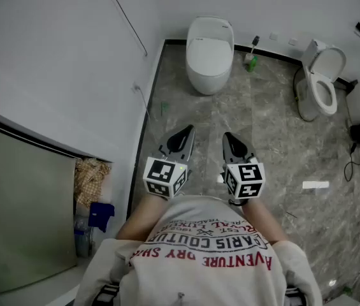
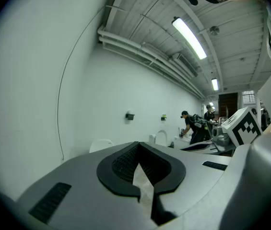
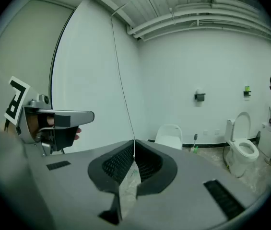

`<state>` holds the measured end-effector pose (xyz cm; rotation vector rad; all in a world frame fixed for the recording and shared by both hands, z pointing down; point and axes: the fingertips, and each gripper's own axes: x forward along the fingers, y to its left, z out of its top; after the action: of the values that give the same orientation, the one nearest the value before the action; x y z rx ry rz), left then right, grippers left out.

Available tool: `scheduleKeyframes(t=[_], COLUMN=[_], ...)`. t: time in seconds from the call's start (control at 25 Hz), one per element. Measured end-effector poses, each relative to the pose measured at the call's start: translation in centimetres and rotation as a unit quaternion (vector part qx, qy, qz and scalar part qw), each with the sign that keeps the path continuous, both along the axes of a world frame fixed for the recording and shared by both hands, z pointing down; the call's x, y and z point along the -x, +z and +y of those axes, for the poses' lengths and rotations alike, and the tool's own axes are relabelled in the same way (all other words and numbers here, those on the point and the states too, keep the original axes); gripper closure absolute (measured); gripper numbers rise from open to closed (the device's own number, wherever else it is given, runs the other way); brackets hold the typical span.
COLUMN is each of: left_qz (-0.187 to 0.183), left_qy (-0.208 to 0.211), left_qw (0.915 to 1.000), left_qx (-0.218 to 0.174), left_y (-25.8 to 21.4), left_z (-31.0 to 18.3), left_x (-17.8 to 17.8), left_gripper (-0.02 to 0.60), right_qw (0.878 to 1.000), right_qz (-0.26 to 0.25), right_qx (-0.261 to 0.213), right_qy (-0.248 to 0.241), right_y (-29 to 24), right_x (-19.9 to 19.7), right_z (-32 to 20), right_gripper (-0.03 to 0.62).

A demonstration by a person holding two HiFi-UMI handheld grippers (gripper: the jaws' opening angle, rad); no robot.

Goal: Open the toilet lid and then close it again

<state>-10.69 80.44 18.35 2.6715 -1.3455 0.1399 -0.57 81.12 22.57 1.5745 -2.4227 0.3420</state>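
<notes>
Against the far wall [image 1: 262,8], in the head view, the toilet lid [image 1: 210,43] is lying shut on its white toilet [image 1: 206,75], well apart from my left gripper [image 1: 188,131] and right gripper [image 1: 227,136]. In the left gripper view my jaws are clenching together, empty; in the right gripper view, likewise.

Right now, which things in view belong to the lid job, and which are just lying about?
Job: closed toilet, left gripper, right gripper, both shut, empty.
Lying about: second toilet with lid up, green bottle, white strip.
</notes>
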Motion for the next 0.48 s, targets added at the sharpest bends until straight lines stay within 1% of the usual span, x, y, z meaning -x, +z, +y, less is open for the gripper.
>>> scheduleKeyframes(t=[0.48], left_qz=[-0.001], left_qy=[0.005], left_qw=[0.9999], left_qx=[0.009], left_y=[0.6], left_z=[-0.77], left_x=[-0.67], left_gripper=[0.575], right_qw=[1.0], right_qz=[0.002], right_qx=[0.006], right_qy=[0.004], right_y=[0.45], right_x=[-0.61], right_z=[-0.87], right_gripper=[0.574])
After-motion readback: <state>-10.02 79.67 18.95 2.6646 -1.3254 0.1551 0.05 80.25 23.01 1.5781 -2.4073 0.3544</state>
